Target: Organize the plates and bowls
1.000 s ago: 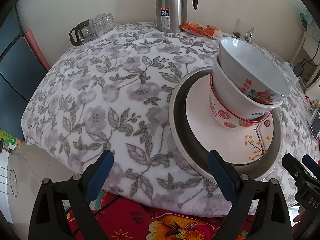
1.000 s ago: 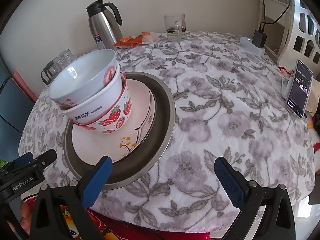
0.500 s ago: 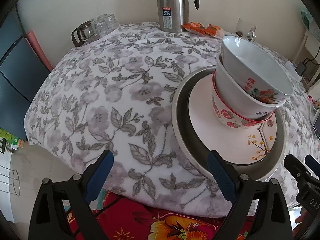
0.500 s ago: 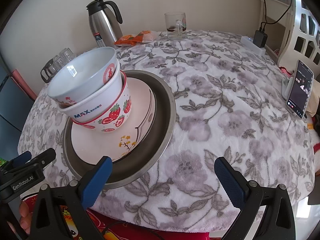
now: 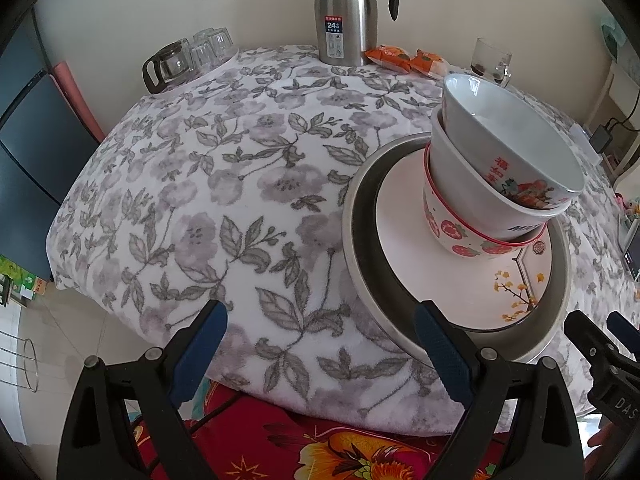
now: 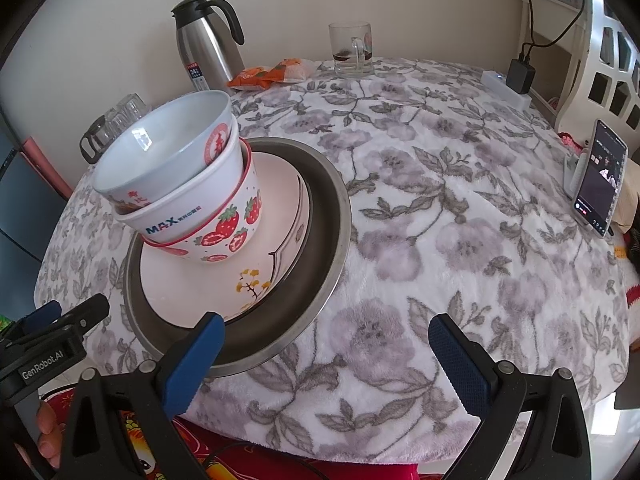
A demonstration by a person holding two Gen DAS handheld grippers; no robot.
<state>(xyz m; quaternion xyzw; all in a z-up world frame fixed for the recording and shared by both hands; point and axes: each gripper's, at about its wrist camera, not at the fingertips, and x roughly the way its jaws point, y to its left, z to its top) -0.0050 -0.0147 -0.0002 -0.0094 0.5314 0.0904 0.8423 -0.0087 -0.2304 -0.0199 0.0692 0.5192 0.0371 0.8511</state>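
A metal basin (image 6: 320, 240) sits near the front edge of the table (image 6: 460, 208), on its floral cloth (image 5: 208, 184). Inside the basin lies a pink plate (image 6: 192, 292) with a yellow flower sprig, and on the plate stands a stack of three nested bowls that leans to one side: a strawberry bowl (image 6: 228, 232) with a red rim at the bottom, a white bowl (image 6: 176, 216) marked MAX in the middle, and a white bowl with red print (image 6: 168, 148) on top, empty inside. The left gripper (image 5: 320, 356) hangs at the table's front edge with its blue-padded fingers (image 5: 200, 352) spread wide and holding nothing; its right finger sits in front of the basin's near rim, though contact cannot be told. The right gripper (image 6: 326, 364) is likewise wide apart and empty, its left finger in front of the basin's near rim and its right finger over bare cloth. Each gripper shows at the edge of the other's view. At the back of the table stand a steel flask (image 5: 346, 12), orange snack packets (image 5: 408, 60) beside it, and a glass mug (image 6: 352, 50). A glass pot and tumblers (image 5: 188, 56) sit at the back left edge. On the right side a phone (image 6: 600, 176) leans on a stand, and a power strip (image 6: 506, 88) with a charger lies near the wall.
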